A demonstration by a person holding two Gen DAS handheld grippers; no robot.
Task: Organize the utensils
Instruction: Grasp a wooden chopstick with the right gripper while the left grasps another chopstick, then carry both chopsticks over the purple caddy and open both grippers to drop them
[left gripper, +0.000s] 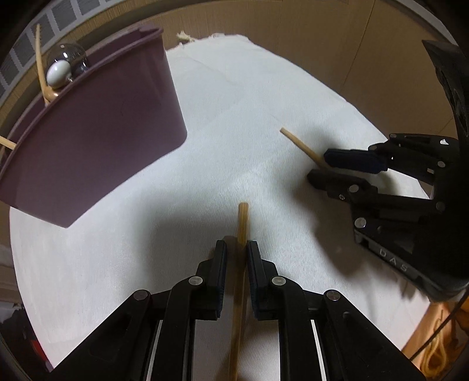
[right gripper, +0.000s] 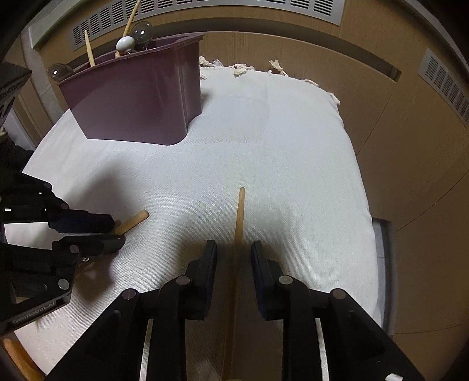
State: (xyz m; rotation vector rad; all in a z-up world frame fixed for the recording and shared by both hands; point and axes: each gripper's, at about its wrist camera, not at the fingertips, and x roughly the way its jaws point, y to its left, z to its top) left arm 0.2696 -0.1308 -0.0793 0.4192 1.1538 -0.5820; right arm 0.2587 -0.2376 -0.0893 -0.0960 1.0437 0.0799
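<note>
A purple bin (left gripper: pixel 96 140) (right gripper: pixel 134 99) stands on the white cloth and holds several utensils: wooden handles, a white-knobbed one (right gripper: pixel 125 44) and shiny ladle bowls. My left gripper (left gripper: pixel 236 249) (right gripper: pixel 117 231) straddles a thick wooden handle (left gripper: pixel 242 222) (right gripper: pixel 133 221), with the jaws close around it near the cloth. My right gripper (right gripper: pixel 234 249) (left gripper: pixel 318 165) straddles a thinner wooden stick (right gripper: pixel 239 214) (left gripper: pixel 302 146), with gaps on both sides of it.
The white fringed cloth (right gripper: pixel 278 140) covers a round surface with tan wood panels (right gripper: pixel 410 146) and a vent grille (right gripper: pixel 234 7) behind it. The two grippers sit close together, side by side, in front of the bin.
</note>
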